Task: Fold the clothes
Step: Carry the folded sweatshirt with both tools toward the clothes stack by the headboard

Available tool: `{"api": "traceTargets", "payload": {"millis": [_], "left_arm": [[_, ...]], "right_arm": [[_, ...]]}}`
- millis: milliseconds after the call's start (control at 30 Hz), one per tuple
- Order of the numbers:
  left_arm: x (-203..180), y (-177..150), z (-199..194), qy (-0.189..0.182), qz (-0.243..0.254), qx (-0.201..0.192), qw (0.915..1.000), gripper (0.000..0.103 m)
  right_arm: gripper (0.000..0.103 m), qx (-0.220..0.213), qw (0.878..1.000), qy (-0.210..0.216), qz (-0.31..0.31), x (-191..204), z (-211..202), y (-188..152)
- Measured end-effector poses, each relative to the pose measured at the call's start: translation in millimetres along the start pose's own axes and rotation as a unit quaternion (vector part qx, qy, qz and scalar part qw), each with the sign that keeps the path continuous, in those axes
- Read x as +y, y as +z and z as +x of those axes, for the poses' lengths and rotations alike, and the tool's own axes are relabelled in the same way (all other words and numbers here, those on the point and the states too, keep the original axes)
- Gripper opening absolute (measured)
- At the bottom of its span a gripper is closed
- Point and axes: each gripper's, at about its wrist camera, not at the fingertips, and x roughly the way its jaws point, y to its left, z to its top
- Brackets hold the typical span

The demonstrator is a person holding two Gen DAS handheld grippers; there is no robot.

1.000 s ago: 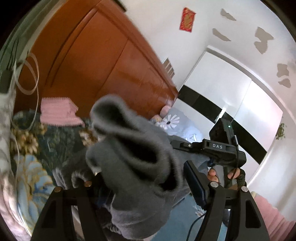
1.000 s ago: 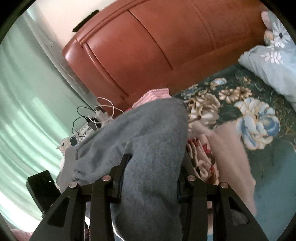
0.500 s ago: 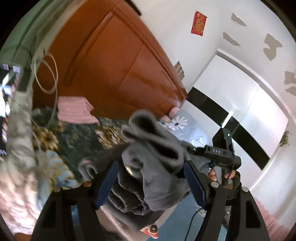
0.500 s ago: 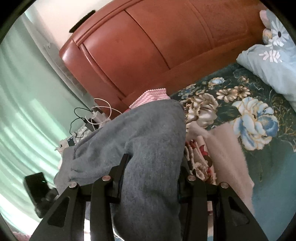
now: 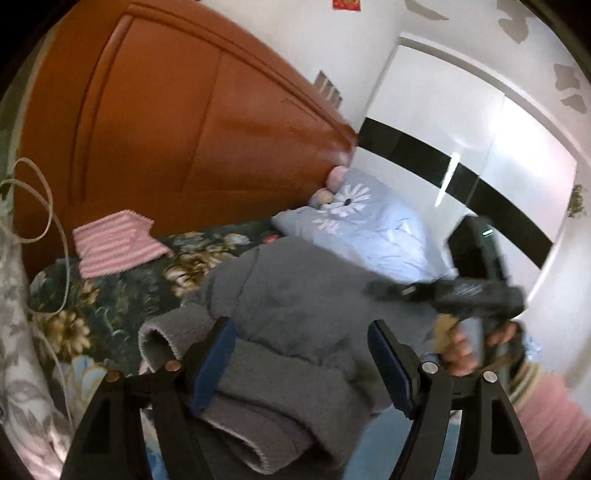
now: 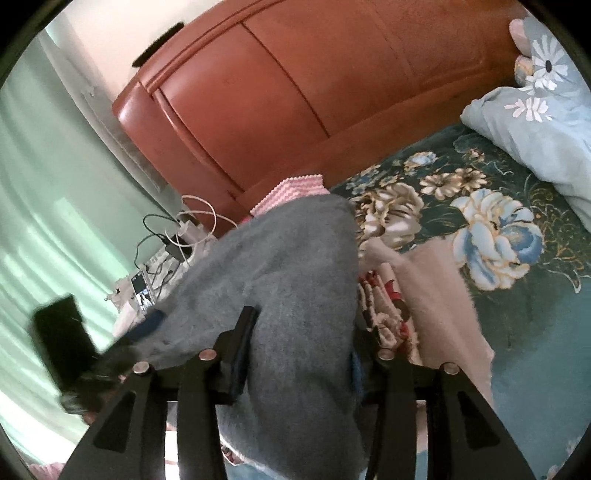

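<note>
I note an orange-brown wooden headboard [image 5: 177, 122] against a white wall [image 5: 373, 40] with peeling patches. A white wardrobe [image 5: 491, 144] carries a black band. Pale green curtains [image 6: 48, 192] glow with daylight.

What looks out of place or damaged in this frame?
The wall has bare patches where paint has peeled. Loose cables lie tangled beside the bed. The grey sweater is bunched, as expected mid-fold.

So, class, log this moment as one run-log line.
task: fold clothes | left gripper: open around grey sweater | right gripper: jaws opening, sweater between | surface: floral bedspread
</note>
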Motion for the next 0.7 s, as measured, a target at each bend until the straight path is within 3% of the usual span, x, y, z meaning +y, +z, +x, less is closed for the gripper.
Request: {"api": "traceTargets", "payload": {"millis": [100,200,333,400,533,700], "left_arm": [[1,-1,-4,-0.014,-0.004,0.001,0.9999,0.078],[-2,-1,-3,-0.004,0.01,0.003,0.9999,0.078],[-5,-2,-4,0.006,0.023,0.0,0.9997,0.078],[-7,-2,-3,0.01,0.028,0.0,0.9996,0.078],[-5,-5,1,0.011,0.038,0.014,0.9991,0.078],[-2,-8,6,0.0,0.03,0.031,0.9991,0.078]], "right_arm": [[0.051,-0.014,1.0,0.0,0.003,-3,-14,-2],[0.051,-0.041,0.998,-0.036,-0.01,8,-31,-1],[0.051,-0.08,0.992,-0.071,-0.071,48,-47,-1],[0.051,-0.086,0.99,-0.057,-0.099,63,-44,-3],[0.051,-0.044,0.99,-0.07,-0.117,61,-12,-10],[0.051,-0.028,0.995,-0.068,-0.072,31,14,-19]]}}
